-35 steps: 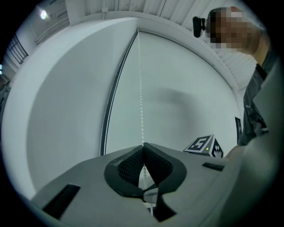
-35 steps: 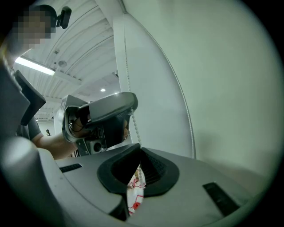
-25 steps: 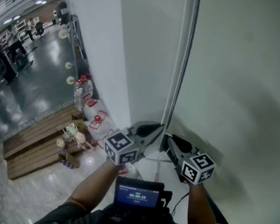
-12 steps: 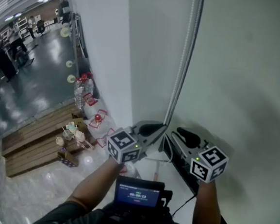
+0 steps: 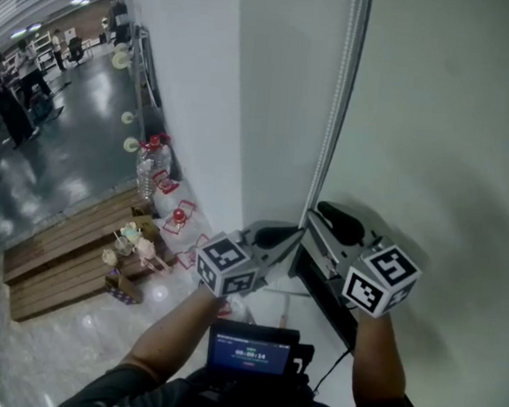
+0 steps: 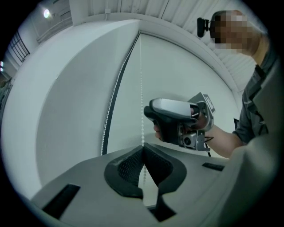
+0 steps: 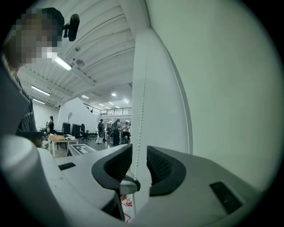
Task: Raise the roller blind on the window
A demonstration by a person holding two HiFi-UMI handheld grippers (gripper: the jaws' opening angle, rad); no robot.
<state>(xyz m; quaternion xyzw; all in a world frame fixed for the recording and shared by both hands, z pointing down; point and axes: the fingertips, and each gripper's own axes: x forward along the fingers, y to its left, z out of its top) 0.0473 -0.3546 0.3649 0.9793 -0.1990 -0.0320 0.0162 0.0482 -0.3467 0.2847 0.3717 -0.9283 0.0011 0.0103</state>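
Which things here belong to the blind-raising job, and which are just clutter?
Job: bead chain; roller blind; left gripper, shut on the chain; right gripper, jaws just opened, chain between them ungripped.
Clutter: water bottles; wooden pallet.

Wooden boards (image 5: 63, 266), bottles (image 5: 151, 167) on floor (image 5: 63, 168)

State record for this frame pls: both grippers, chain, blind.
left gripper: shut on the bead chain, pointing level
right gripper: open, jaws have just been opening; the bead chain runs between them, not pressed
bead chain: hangs straight beside the roller blind's edge
roller blind: down, covering the window as far as the head view shows
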